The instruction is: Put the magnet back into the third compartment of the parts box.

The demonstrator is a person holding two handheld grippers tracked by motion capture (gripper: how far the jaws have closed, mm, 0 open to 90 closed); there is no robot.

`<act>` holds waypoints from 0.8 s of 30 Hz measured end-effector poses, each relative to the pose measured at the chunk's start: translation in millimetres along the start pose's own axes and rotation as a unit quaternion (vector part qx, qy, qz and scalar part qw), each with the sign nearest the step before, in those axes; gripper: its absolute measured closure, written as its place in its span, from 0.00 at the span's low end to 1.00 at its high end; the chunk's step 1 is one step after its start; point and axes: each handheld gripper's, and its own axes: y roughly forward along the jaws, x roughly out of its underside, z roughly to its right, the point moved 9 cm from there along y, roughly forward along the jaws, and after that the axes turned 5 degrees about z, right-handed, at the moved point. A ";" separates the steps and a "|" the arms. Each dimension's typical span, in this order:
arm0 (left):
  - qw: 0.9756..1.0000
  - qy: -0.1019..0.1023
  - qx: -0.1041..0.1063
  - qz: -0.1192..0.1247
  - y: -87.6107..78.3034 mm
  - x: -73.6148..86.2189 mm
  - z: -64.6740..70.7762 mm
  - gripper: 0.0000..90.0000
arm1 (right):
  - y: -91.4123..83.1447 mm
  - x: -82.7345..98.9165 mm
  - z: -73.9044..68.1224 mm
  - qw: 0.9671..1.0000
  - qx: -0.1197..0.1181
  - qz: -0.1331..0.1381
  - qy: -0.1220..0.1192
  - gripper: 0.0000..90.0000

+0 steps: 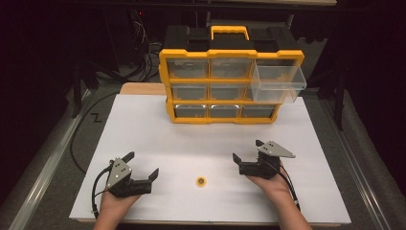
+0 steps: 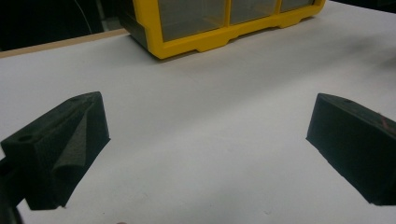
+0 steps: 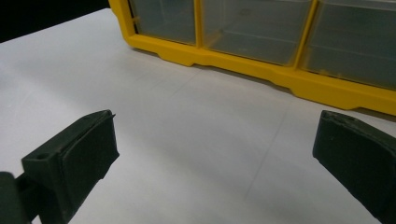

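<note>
One yellow organizer [image 1: 225, 86] with nine clear drawers at the far side of a white table [image 1: 143, 134], one top-right drawer [image 1: 277, 82] pulled out, one small yellow ring [image 1: 201, 181] lying near, between two grippers, left gripper [image 1: 142, 165] and right gripper [image 1: 247, 150], both with jaws spread wide and empty

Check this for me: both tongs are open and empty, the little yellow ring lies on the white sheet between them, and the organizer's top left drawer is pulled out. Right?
Nearly. The high view shows the organizer's top right drawer pulled out, not the top left. The rest holds: left tongs and right tongs are open and empty, with the yellow ring between them on the white sheet.
</note>
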 end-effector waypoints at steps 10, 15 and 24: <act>1.000 0.001 0.002 0.002 -0.2 -0.5 0.7 0.00 | 17.5 -3.1 -22.4 0.999 -0.031 -0.014 -0.012 0.01; 1.000 0.003 0.005 0.004 0.1 -0.6 2.1 0.00 | 16.9 0.1 -34.6 0.998 -0.049 -0.023 -0.019 0.01; 1.000 0.005 0.006 0.007 -0.2 -1.7 3.0 0.00 | 10.0 0.0 -62.0 0.996 -0.088 -0.025 -0.021 0.03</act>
